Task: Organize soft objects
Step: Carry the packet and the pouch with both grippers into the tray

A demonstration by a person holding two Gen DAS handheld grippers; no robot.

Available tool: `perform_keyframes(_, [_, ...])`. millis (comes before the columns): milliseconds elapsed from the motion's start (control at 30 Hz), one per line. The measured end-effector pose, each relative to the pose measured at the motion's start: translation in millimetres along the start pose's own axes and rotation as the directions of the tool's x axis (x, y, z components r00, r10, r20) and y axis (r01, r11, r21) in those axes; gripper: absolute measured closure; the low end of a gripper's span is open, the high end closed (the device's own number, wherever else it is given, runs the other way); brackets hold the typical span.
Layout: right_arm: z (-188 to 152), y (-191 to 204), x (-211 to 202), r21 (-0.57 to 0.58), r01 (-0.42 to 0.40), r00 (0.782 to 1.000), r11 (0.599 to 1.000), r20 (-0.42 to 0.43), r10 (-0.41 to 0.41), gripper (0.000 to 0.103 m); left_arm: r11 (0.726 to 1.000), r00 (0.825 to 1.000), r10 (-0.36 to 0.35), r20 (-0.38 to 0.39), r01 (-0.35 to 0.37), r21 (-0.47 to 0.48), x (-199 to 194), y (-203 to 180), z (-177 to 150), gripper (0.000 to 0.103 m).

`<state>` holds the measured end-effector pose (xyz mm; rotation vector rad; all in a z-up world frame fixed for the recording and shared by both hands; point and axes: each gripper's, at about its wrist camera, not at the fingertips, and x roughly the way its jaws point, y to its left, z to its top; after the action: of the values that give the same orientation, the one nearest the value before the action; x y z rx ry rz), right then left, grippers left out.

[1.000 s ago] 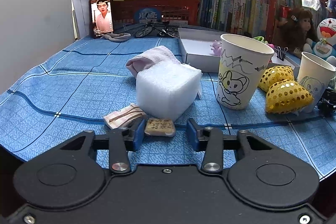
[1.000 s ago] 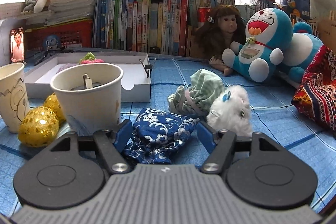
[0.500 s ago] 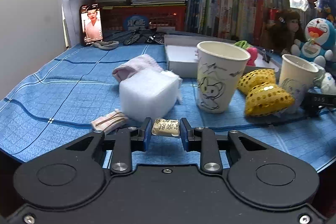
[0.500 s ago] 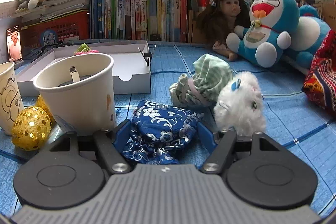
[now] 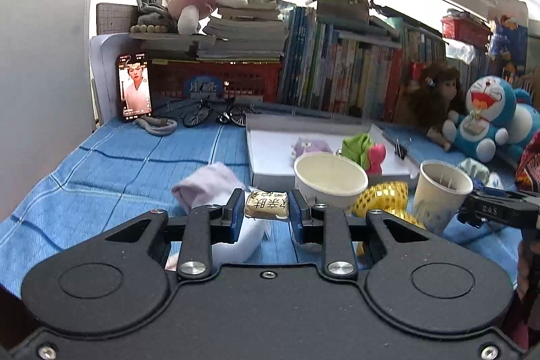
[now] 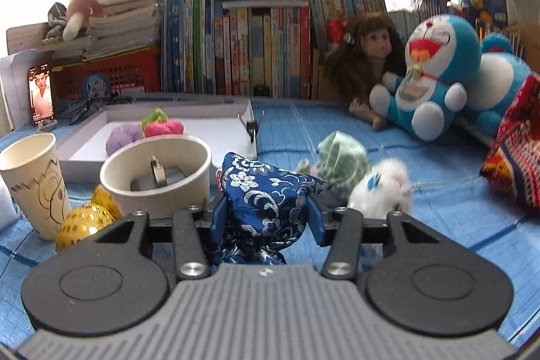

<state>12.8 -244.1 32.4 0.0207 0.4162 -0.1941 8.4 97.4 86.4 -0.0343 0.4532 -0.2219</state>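
We're pinching a squishy little wrapped packet [image 5: 266, 204] in the left hand-held gripper [image 5: 265, 215] while the right hand-held gripper [image 6: 265, 215], jaws just closing, is bunching the floppy blue brocade pouch [image 6: 266, 191] mid-body, so both probably handle light.

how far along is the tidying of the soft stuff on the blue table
Early on. Done: a purple toy and a pink-and-green one lie in the white tray. In hand: the left gripper is shut on a small tan packet; the right gripper, jaws just closing, presses the blue pouch. Left: the green cloth, white fluffy toy and gold balls.
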Motion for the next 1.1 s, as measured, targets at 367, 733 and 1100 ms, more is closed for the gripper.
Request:
perform_keyframes(367, [38.1, -21.8, -9.0, 0.03, -0.024, 0.998, 0.999, 0.055, 0.022, 0.05, 0.999, 0.999, -0.032, 0.021, 0.032, -0.006, 20.2, 6.5, 44.2, 0.077])
perform_keyframes(733, [100.3, -20.5, 0.5, 0.01, -0.078, 0.99, 0.997, 0.114, 0.077, 0.05, 0.996, 0.996, -0.085, 0.003, 0.085, -0.004, 65.3, -2.1, 101.4, 0.077])
perform_keyframes(1100, [142.3, 9.1, 42.6, -0.07, -0.183, 0.983, 0.981, 0.017, 0.185, 0.049, 0.989, 0.966, -0.142, -0.216, 0.13, -0.07, 166.4, -7.9, 139.9, 0.077])
